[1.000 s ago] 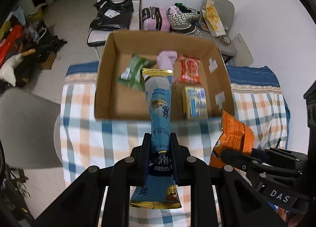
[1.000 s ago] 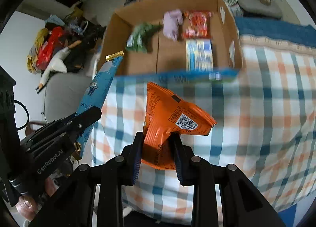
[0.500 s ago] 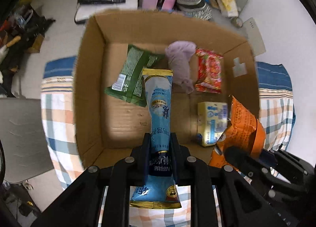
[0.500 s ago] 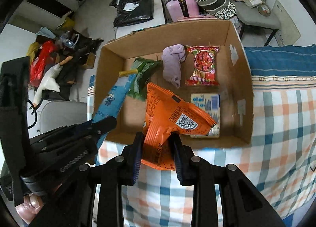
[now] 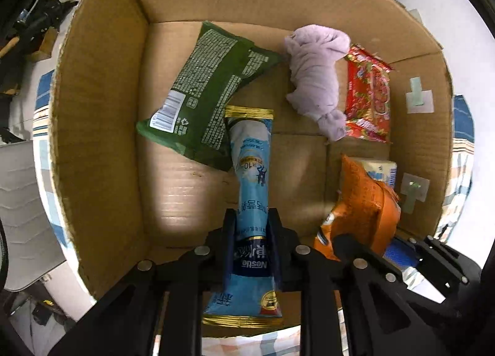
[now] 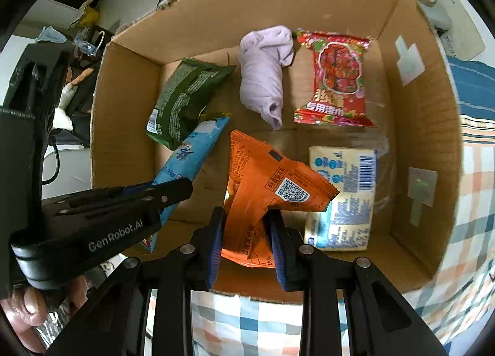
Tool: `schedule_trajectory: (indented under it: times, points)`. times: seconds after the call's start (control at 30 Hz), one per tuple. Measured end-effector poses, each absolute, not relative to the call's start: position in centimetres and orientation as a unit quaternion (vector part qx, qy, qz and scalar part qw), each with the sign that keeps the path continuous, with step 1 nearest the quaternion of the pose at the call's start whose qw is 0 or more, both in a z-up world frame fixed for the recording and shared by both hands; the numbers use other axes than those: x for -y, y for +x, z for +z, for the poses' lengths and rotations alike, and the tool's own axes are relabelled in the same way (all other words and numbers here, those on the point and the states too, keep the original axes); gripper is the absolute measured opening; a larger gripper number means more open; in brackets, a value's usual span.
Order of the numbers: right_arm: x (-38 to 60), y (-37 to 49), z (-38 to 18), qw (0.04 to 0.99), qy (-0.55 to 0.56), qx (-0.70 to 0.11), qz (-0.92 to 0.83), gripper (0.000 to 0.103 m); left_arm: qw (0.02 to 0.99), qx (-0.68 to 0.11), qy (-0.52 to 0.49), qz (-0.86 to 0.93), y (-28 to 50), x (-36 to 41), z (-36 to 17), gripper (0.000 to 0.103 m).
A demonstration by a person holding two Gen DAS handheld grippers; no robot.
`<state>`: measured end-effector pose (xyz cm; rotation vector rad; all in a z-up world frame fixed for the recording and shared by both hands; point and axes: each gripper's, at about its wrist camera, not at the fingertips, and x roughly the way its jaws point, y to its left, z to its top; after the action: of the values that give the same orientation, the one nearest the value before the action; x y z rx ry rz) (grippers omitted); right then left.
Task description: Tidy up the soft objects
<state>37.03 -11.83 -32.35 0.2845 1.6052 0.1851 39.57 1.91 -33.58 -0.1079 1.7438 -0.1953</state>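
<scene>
Soft snack packets hang over an open cardboard box [image 6: 430, 108]. Left gripper [image 5: 252, 226] is clamped on a long blue packet [image 5: 252, 176]; right gripper [image 6: 246, 232] is clamped on an orange packet [image 6: 266, 182]. On the box floor lie a green packet [image 5: 204, 93], lilac cloth [image 6: 266, 74], red packet [image 6: 334, 80] and a pale tissue pack [image 6: 343, 198].

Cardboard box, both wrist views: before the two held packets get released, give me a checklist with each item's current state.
1. Left gripper shut on blue packet: ok.
2. Right gripper shut on orange packet: ok.
3. Both packets over the cardboard box opening: ok.
4. Bare floor under the blue packet: partly; its tip overlaps the green packet.
5. Bare floor under the orange packet: cannot tell; the yellow pack sits close beside.
6. Height above the box floor: cannot tell.
</scene>
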Motion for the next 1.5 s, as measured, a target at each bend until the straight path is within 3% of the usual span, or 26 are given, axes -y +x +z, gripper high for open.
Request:
schedule_trajectory:
  times: [0.07,0.23,0.47,0.6,0.7,0.8,0.87,0.9,0.97,1.5]
  points:
    - [11.8,37.2,-32.8,0.674,0.128,-0.722,0.086,0.032,0.644,-0.761,-0.035,-0.074,39.5,-1.9,-33.3,0.023]
    - [12.1,37.1,-32.6,0.680,0.111,-0.721,0.077,0.058,0.661,-0.748,-0.018,-0.063,39.1,-1.6,-31.8,0.029]
    - [12.8,36.4,-31.5,0.690,0.083,-0.717,0.054,0.064,0.687,-0.725,-0.026,-0.051,37.6,-2.3,-29.2,0.034]
    - [12.9,35.8,-30.7,0.697,0.062,-0.714,0.038,0.075,0.705,-0.708,-0.024,-0.042,37.0,-3.4,-27.9,0.034]
    - [13.7,35.3,-30.4,0.698,0.061,-0.713,0.032,0.076,0.712,-0.701,-0.024,-0.040,36.4,-3.4,-27.7,0.041]
    - [14.1,35.0,-30.1,0.702,0.055,-0.710,0.025,0.086,0.725,-0.689,-0.015,-0.026,35.7,-3.5,-27.1,0.059]
    - [14.4,34.7,-29.9,0.705,0.054,-0.707,0.022,0.093,0.732,-0.681,-0.011,-0.021,35.2,-3.8,-26.6,0.087]
    - [14.4,34.6,-29.8,0.706,0.053,-0.706,0.020,0.098,0.735,-0.677,-0.012,-0.019,35.0,-3.9,-26.2,0.090]
    - [14.4,34.3,-29.5,0.709,0.048,-0.704,0.016,0.103,0.744,-0.668,-0.013,-0.013,34.5,-4.1,-25.6,0.090]
    - [14.7,29.5,-22.1,0.761,0.038,-0.647,0.013,0.103,0.816,-0.578,-0.025,0.003,27.9,-4.5,-16.2,0.090]
